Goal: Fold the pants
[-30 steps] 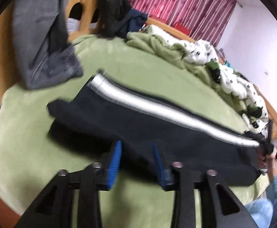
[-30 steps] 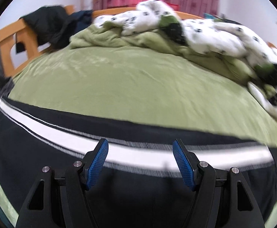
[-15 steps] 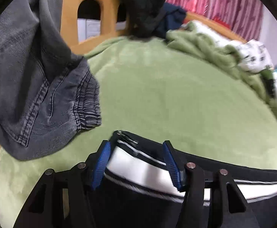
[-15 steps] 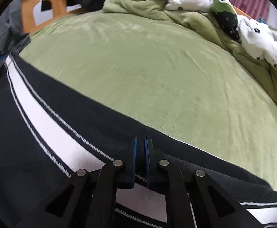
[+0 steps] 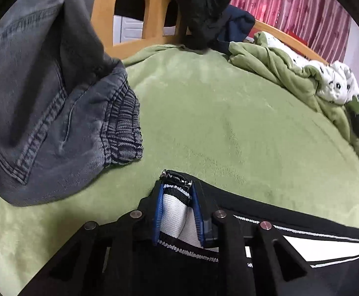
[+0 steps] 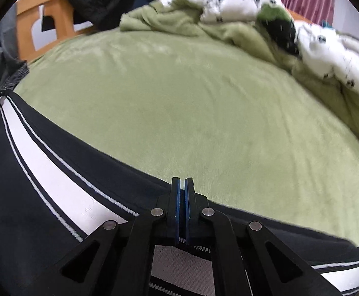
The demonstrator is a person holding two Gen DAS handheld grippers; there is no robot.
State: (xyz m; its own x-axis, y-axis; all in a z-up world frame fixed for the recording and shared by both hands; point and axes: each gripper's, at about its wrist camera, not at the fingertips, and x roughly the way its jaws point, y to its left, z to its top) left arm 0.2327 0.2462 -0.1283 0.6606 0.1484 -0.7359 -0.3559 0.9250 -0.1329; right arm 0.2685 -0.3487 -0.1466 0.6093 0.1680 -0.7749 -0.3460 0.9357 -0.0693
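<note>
Black pants (image 6: 31, 209) with a wide white side stripe (image 6: 46, 172) lie stretched across the near part of the green bed. My left gripper (image 5: 177, 194) is shut on the pants' hem end, with bunched white stripe fabric (image 5: 173, 215) and a small zipper pull between its blue pads. My right gripper (image 6: 182, 185) is shut on the far edge of the pants further along the leg. The pants also run off to the right in the left wrist view (image 5: 302, 241).
Grey denim jeans (image 5: 43, 113) hang over the wooden bed frame (image 5: 154, 7) at the left. Dark clothes (image 5: 204, 9) are piled at the bed's far corner. A rumpled green and white patterned blanket (image 6: 302, 37) lies along the far right. The green bed sheet (image 6: 191, 98) stretches ahead.
Both grippers went from open above the pants to shut on them: the right closed on the far edge first, then the left moved to the hem end and closed on it.
</note>
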